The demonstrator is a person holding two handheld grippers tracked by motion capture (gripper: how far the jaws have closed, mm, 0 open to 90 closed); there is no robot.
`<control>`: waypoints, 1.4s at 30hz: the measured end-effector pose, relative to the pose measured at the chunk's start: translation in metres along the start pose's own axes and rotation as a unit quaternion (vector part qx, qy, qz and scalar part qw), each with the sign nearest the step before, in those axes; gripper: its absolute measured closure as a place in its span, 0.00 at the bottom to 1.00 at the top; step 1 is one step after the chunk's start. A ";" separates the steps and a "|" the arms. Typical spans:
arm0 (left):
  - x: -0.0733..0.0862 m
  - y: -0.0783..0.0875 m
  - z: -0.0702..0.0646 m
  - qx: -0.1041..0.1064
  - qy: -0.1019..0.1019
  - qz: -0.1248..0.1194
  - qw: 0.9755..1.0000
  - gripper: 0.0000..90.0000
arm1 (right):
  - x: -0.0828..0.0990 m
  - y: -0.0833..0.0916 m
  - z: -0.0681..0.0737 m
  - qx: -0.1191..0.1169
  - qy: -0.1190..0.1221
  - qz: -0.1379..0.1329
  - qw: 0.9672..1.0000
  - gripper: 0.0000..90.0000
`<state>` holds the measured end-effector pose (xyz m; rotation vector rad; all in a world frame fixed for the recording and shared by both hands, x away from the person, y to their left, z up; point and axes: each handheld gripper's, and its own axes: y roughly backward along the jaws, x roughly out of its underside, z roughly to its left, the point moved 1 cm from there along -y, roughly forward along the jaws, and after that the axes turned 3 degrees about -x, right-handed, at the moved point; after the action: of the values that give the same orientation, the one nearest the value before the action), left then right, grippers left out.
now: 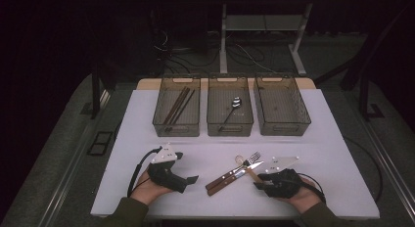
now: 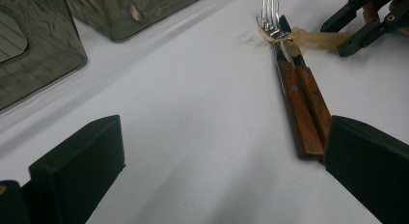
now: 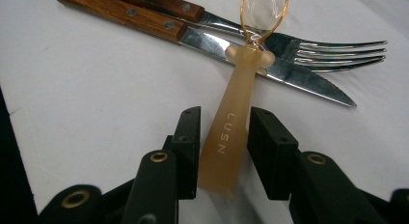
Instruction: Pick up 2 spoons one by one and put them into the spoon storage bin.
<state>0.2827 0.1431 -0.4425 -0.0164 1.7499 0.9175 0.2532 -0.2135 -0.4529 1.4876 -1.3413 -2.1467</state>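
A spoon (image 3: 226, 132) with a translucent amber handle and a gold-rimmed clear bowl lies across a wood-handled knife (image 3: 308, 84) and fork (image 3: 337, 52) on the white table (image 1: 318, 153). My right gripper (image 3: 224, 122) straddles the spoon's handle. Its left pad is at the handle's edge, and a thin strip of table shows beside the right pad. In the high view the right gripper (image 1: 258, 184) sits at the front right, by the spoon (image 1: 248, 169). My left gripper (image 1: 192, 178) rests at the front left, open and holding nothing. Its jaws (image 2: 222, 142) point toward the knife and fork handles (image 2: 304, 103).
Three smoky plastic bins stand in a row at the back of the table. The left bin (image 1: 176, 130) holds dark chopsticks (image 1: 178, 105). The middle bin (image 1: 230, 130) holds a metal spoon (image 1: 234, 105). Nothing lies in the right bin (image 1: 283, 130). Table legs and cables are beyond.
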 end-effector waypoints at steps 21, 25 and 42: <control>0.001 0.000 0.000 0.009 -0.002 -0.007 1.000 0.00 | -0.001 0.000 -0.002 0.008 -0.021 -0.001 1.000 0.81; 0.001 0.001 0.001 0.008 0.000 -0.006 1.000 0.00 | -0.001 0.002 -0.004 0.008 -0.027 -0.006 1.000 0.81; 0.001 0.001 0.001 0.005 0.000 -0.010 1.000 0.00 | -0.003 0.015 -0.014 0.003 -0.040 -0.046 0.998 0.81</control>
<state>0.2831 0.1450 -0.4429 -0.0278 1.7523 0.8930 0.2620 -0.2281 -0.4408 1.5078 -1.3318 -2.2840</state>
